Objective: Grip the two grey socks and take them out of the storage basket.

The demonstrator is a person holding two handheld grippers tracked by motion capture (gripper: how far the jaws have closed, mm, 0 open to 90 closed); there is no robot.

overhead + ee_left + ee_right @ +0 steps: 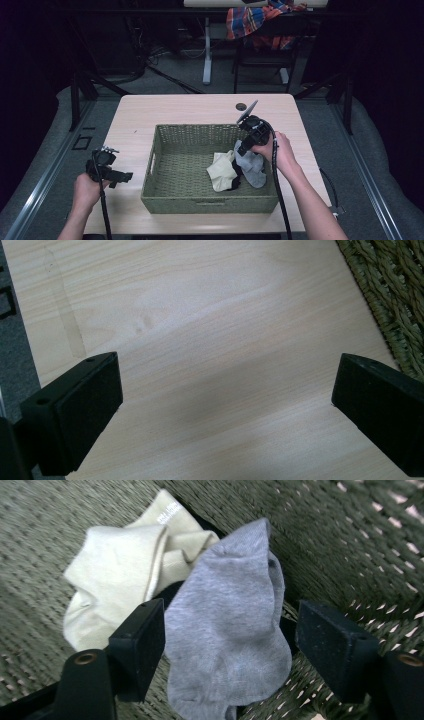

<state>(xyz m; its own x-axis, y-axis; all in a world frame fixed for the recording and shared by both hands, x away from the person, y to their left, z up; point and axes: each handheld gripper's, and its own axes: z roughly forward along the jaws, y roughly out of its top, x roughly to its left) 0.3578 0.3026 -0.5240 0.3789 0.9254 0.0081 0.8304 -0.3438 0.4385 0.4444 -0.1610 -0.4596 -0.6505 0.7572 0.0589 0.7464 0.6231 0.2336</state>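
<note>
We find the right gripper [243, 146] lowered into the woven basket [165, 150], at its right end, with the grey sock [227, 625] directly between its jaws. In the right gripper view the jaws stand wide apart, one on each side of the sock. The left jaw is touching or just beside the fabric; the right jaw stands clear of it. Nothing is clamped. We cannot tell whether the jaws are about to close or have just let go.

The grey sock lies on the basket floor with its long axis running away from the jaws, roughly in line with the gripper's own direction, so the jaws span its width. It lies just beside a cream sock [117, 575], overlapping its edge, and a dark piece of fabric [235, 176] shows beneath the two in the high view. We judge that a closing move here would take the grey sock across its middle and could catch the dark fabric beneath.

The left gripper [114, 176] is held over the bare wooden table [210, 330], left of the basket and well apart from the socks. Its jaws are wide open and hold nothing. The right gripper is plainly the nearer.

Small white lettering sits on the cream sock's cuff; we cannot read it. No other label is visible.
</note>
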